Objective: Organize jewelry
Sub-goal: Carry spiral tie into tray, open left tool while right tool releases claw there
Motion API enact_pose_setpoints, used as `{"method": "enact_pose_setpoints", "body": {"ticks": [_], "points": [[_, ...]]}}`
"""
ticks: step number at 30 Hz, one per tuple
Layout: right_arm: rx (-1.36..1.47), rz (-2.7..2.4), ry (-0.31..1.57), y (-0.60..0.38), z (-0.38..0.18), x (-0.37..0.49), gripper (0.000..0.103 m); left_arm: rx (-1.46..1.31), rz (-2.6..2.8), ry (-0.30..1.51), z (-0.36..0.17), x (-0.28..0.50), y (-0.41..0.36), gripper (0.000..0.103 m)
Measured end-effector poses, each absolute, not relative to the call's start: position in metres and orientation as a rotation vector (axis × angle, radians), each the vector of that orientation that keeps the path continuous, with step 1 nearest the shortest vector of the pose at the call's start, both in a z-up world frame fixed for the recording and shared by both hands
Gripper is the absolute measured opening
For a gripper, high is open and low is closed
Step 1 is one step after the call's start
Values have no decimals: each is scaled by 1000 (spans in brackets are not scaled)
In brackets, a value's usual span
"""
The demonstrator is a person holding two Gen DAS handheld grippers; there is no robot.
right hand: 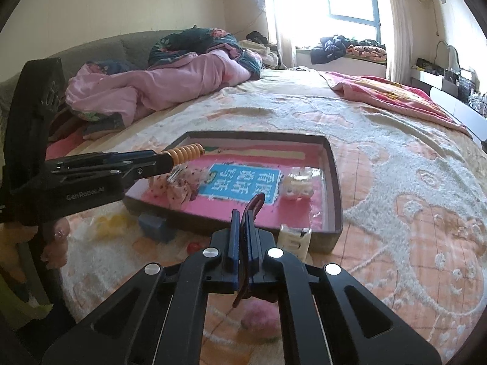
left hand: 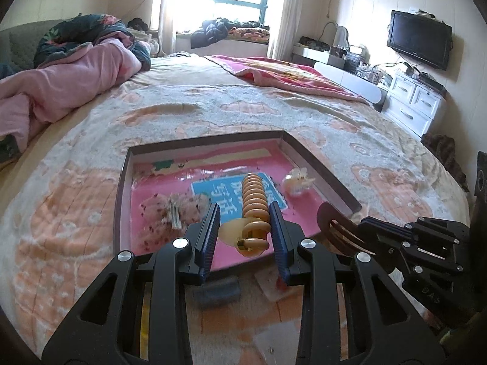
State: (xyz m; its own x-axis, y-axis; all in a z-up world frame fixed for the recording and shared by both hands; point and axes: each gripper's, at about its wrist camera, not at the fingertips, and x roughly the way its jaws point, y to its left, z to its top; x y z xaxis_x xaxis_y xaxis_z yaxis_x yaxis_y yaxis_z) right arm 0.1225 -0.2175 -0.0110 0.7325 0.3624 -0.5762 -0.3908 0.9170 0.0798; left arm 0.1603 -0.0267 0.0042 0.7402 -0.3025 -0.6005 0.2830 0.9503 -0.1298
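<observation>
The left gripper (left hand: pixel 245 228) clamps an orange spiral hair clip (left hand: pixel 254 203) over the tray (left hand: pixel 319 164), its long axis running straight ahead beyond the fingers. The right gripper (right hand: pixel 242 237) is closed on what looks like a dark brown comb clip (right hand: pixel 254 205), standing edge-up above the tray's near rim.

Orange spiral hair clip (left hand: pixel 255 210): ribbed coil, cream base, gold fitting at near end; held off the surface, pointing over the tray. Dark brown comb clip (left hand: pixel 334 222): curved, slotted, thin, held edge-up at tray's near edge. Shallow dark-walled tray (right hand: pixel 336 179) on the bed, pink liner, blue label; inside: pink speckled bow (right hand: pixel 179 187), cream claw clip (right hand: pixel 296 187).
</observation>
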Motion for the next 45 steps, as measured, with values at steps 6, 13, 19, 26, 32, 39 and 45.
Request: {"method": "enact_pose_setpoints", "body": {"ticks": [6, 13, 19, 26, 32, 39, 45], "points": [[-40, 392, 594, -222, 0, 145, 4, -29, -308, 668, 3, 185, -29, 25], [-40, 349, 592, -230, 0, 177, 4, -32, -297, 702, -11, 207, -32, 25], [-48, 300, 602, -238, -9, 200, 4, -30, -295, 724, -22, 220, -34, 25], [-69, 262, 620, -245, -19, 220, 4, -27, -301, 749, -35, 229, -39, 25], [-78, 255, 638, -247, -32, 231, 4, -19, -309, 771, -45, 233, -44, 25], [-66, 273, 653, -248, -38, 235, 4, -13, -316, 794, -53, 234, -46, 25], [-49, 295, 669, -248, -41, 234, 4, -11, -321, 800, -55, 233, -47, 25]]}}
